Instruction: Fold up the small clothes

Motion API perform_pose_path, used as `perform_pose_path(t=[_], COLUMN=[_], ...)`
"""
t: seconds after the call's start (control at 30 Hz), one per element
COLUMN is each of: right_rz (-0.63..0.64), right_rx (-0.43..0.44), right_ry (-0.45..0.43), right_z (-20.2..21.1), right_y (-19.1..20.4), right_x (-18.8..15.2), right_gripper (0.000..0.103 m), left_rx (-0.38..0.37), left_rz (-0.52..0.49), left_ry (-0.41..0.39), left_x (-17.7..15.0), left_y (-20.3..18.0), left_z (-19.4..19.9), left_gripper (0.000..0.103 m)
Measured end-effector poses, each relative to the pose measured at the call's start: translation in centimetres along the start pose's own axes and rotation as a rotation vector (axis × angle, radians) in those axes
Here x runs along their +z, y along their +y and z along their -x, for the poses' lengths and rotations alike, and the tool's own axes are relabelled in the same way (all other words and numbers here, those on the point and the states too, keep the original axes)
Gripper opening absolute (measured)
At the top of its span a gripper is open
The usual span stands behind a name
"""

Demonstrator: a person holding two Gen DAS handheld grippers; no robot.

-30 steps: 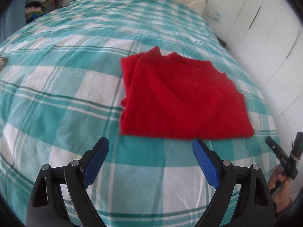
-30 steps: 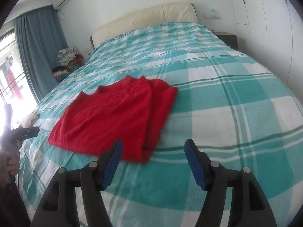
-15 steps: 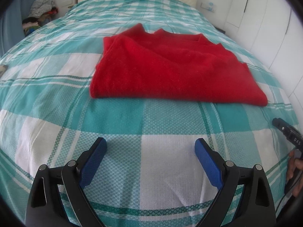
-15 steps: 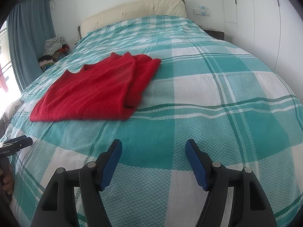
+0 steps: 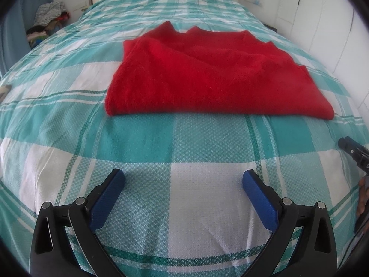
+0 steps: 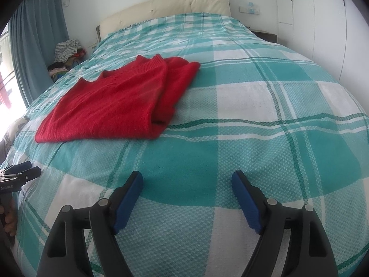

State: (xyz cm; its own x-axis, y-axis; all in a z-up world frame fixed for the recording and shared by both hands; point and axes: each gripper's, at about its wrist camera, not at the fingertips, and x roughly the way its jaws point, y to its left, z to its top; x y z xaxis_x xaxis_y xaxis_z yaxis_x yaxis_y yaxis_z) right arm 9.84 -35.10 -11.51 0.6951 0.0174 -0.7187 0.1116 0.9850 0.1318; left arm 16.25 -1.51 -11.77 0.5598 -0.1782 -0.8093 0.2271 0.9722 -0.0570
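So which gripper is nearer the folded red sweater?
Left, by a little. The left gripper faces the red sweater squarely, just short of its near edge. The right gripper sits off the sweater's right end, further back. Both are open and empty.

The bed (image 5: 138, 138) has a green and white checked cover. A red sweater (image 5: 207, 78) lies folded flat on it, near the middle. It is alone there.

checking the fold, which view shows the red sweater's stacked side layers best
The right wrist view: the red sweater lies at an angle, so its layered right edge shows. The left wrist view faces the front fold of the sweater squarely, hiding those layers.
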Motion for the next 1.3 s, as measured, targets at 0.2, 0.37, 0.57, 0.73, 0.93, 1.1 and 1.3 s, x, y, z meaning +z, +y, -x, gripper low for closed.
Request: perform_pose_path(t=[0.2, 0.37, 0.57, 0.73, 0.93, 1.1, 1.3], right_rz=[0.001, 0.001, 0.001, 0.001, 0.0, 0.0, 0.004], right_rx=[0.0, 0.0, 0.0, 0.0, 0.0, 0.0, -0.005], right_ry=[0.001, 0.001, 0.001, 0.001, 0.001, 0.001, -0.004], right_z=[-0.06, -0.07, -0.06, -0.06, -0.06, -0.08, -0.04], right_y=[0.02, 0.02, 0.03, 0.01, 0.0, -0.02, 0.14], right_x=[0.01, 0.01, 0.01, 0.0, 0.01, 0.01, -0.16], right_gripper=[0.081, 0.081, 0.082, 0.082, 0.082, 0.082, 0.082], left_rx=[0.008, 0.011, 0.018, 0.02, 0.02, 0.02, 0.024], left_rz=[-0.006, -0.009, -0.014, -0.015, -0.015, -0.015, -0.018], left_ry=[0.0, 0.004, 0.01, 0.011, 0.011, 0.011, 0.01], left_x=[-0.05, -0.08, -0.14, -0.12, -0.12, -0.11, -0.11], left_y=[-0.16, -0.16, -0.27, -0.3, -0.31, -0.32, -0.36], left_z=[-0.06, -0.14, -0.31, -0.35, -0.34, -0.32, -0.37], left_gripper=[0.102, 0.102, 0.103, 0.103, 0.103, 0.103, 0.103])
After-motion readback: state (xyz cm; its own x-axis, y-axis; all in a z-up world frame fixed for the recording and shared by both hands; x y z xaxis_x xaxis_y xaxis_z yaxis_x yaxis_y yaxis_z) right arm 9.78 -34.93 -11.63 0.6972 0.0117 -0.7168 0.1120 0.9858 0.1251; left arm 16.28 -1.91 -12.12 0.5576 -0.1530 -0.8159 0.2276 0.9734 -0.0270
